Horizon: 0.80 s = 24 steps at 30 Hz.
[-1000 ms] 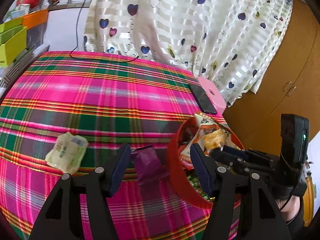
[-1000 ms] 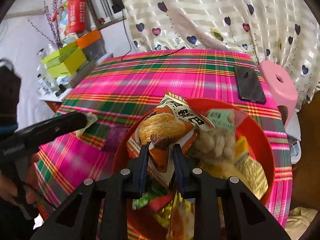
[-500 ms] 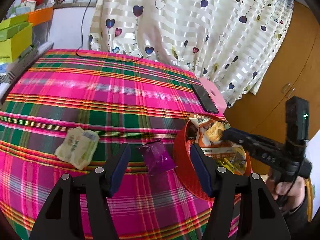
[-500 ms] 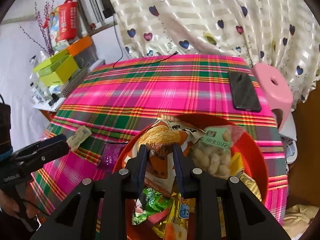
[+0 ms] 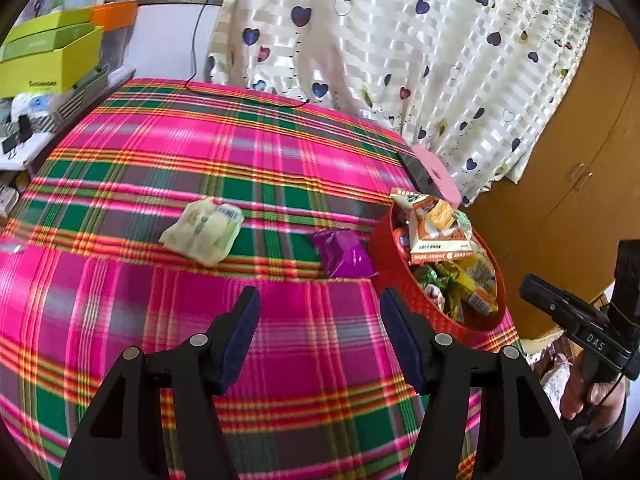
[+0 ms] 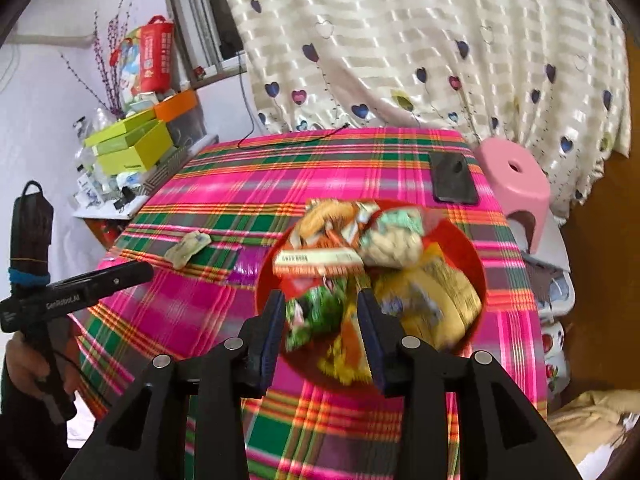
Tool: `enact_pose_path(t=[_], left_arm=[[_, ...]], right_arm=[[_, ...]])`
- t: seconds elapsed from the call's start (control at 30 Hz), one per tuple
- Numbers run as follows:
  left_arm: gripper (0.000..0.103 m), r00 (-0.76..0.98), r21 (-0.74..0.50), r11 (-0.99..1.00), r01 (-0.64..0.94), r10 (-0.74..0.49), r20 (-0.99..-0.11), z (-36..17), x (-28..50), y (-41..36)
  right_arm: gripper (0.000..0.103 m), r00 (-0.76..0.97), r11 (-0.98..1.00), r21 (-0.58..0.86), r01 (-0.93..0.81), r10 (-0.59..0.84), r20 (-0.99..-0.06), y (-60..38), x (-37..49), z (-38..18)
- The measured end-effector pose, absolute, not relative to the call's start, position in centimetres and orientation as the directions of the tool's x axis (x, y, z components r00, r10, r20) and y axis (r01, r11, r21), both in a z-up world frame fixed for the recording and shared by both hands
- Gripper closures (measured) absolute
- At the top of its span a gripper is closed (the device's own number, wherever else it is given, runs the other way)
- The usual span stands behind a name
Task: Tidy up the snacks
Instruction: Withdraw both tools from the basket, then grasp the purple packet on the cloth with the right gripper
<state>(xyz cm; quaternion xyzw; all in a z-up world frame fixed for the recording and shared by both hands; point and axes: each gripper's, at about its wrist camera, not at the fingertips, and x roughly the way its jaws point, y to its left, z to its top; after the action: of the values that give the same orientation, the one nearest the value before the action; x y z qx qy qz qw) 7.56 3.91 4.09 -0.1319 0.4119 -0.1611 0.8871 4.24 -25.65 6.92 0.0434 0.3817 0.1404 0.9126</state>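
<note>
A red round basket [image 5: 404,292] [image 6: 476,276] full of snack packets stands at the table's right edge. An orange-and-white biscuit packet [image 5: 436,228] [image 6: 320,244] lies on top of the pile. A purple packet [image 5: 344,254] [image 6: 244,266] lies on the plaid cloth just left of the basket. A pale green packet [image 5: 204,228] [image 6: 186,248] lies further left. My left gripper [image 5: 320,334] is open and empty, above the cloth, short of the purple packet. My right gripper [image 6: 322,322] is open and empty over the basket's near side.
A black phone [image 6: 452,178] [image 5: 418,172] lies at the table's far right edge. A pink stool [image 6: 516,176] stands beside it. Green and orange boxes [image 5: 48,60] are stacked on a shelf at the left. A heart-patterned curtain [image 5: 400,40] hangs behind the table.
My right gripper has opened, let go of the orange biscuit packet onto the basket's pile and pulled back. My left gripper has drawn back and up from the purple packet.
</note>
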Motion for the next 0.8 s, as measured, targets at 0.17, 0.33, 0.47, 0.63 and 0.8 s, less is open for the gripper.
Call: enact_pose_path(t=[0.17,0.33,0.47,0.63,0.8], left_arm=[[0.040,0.626,-0.351,0.923,0.159,-0.369,-0.687,4.3,6.4,4.5],[0.040,0.643,-0.336,0.931,0.139,-0.343,-0.685,4.6,5.8,4.9],[0.040,0.645,-0.332,0.934,0.130,-0.334,-0.687,4.6,5.5,5.0],[0.040,0.645,-0.334,0.936,0.113,-0.325,-0.692,4.3,5.9,5.5],[0.040,0.645,-0.339,0.937,0.086,-0.312,-0.697,3.9,6.6,6.4]], right_arm=[[0.067,0.674,0.955,0.207,-0.211,0.295,-0.677,-25.9,2.5,7.1],[0.066,0.678,0.947,0.205,-0.246,0.319,-0.662,-25.0,1.5,7.8],[0.064,0.668,0.941,0.209,-0.267,0.337,-0.664,-24.3,1.5,7.8],[0.062,0.654,0.933,0.217,-0.286,0.355,-0.668,-23.6,1.6,7.7],[0.060,0.635,0.924,0.215,-0.315,0.374,-0.676,-22.3,2.4,7.3]])
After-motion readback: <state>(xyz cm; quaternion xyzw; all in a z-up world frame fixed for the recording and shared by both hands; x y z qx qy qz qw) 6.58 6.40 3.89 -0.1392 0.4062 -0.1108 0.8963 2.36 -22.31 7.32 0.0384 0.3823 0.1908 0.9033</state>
